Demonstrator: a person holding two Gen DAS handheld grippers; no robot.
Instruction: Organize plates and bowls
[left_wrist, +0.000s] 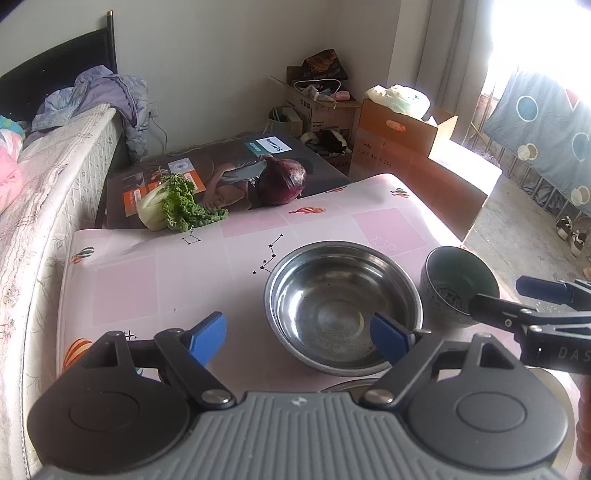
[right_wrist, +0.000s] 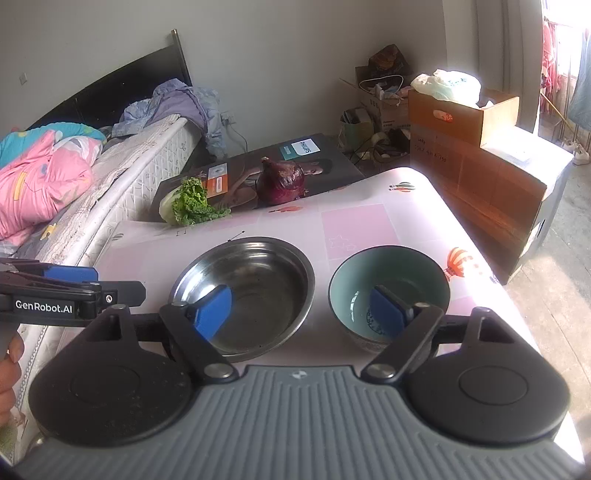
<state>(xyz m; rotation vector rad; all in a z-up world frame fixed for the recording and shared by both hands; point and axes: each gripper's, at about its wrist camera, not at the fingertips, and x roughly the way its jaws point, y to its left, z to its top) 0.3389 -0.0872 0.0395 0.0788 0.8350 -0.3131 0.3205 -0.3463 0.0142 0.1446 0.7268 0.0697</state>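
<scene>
Bowls sit side by side, just apart, on the pink table (right_wrist: 369, 221): steel bowl (right_wrist: 245, 295) left, ceramic bowl (right_wrist: 389, 291) right. We hold both tongs released and empty, left gripper (left_wrist: 299, 338) and right gripper (right_wrist: 301, 312) hovering above. We judge a placing step complete. Next, we select one bowl and straddle its rim squarely before clenching.

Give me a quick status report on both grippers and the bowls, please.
Left gripper open, right gripper open, both empty. Round steel bowl and teal ceramic bowl side by side, apart, on pink tablecloth. Nothing blocking.
</scene>
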